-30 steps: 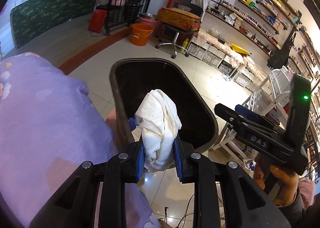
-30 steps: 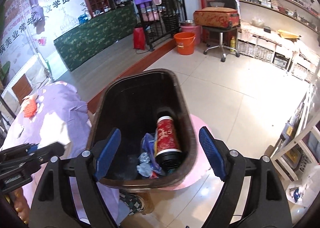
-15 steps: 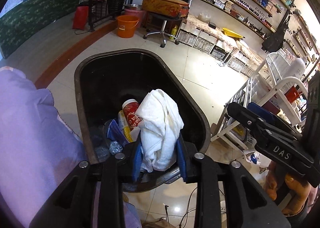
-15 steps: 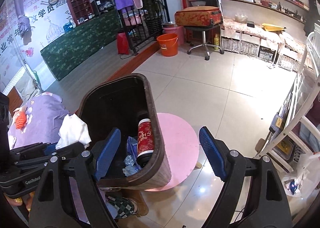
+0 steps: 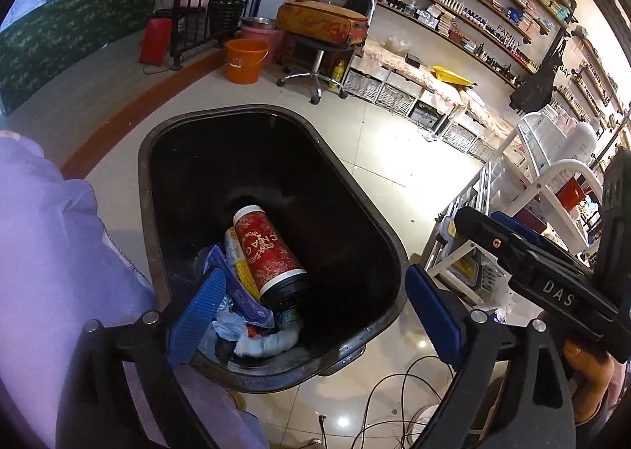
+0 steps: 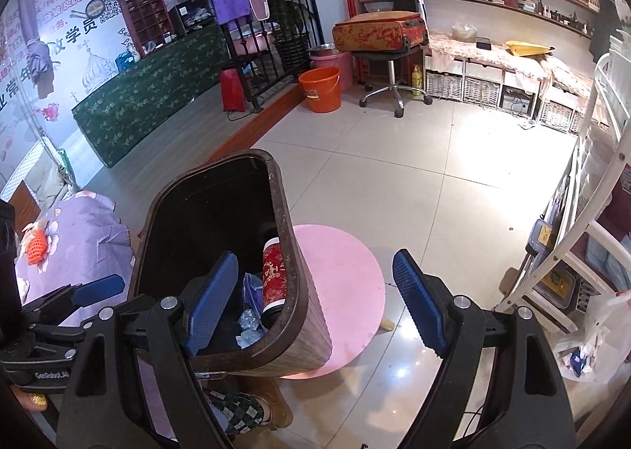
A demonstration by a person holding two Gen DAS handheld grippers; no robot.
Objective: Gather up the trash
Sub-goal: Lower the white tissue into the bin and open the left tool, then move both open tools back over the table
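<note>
A dark bin stands on the floor below both grippers. Inside it lie a red can, blue wrappers and a crumpled white tissue at the near end. My left gripper hangs over the bin's near rim. Its jaws are opening wide and nothing is between them. My right gripper is open and empty, with its left pad over the bin and its right pad over a pink stool. The same red can shows in the right wrist view. Each gripper appears in the other's view: the right gripper, the left gripper.
A purple cloth covers a surface left of the bin. The round pink stool stands right of the bin. A white rack is to the right and cables lie on the tiles. A person's checked shoe is below.
The left gripper carried the white tissue over the bin, then opened; the tissue now lies in the bin. The right gripper shifted right, from over the bin toward the pink stool.
</note>
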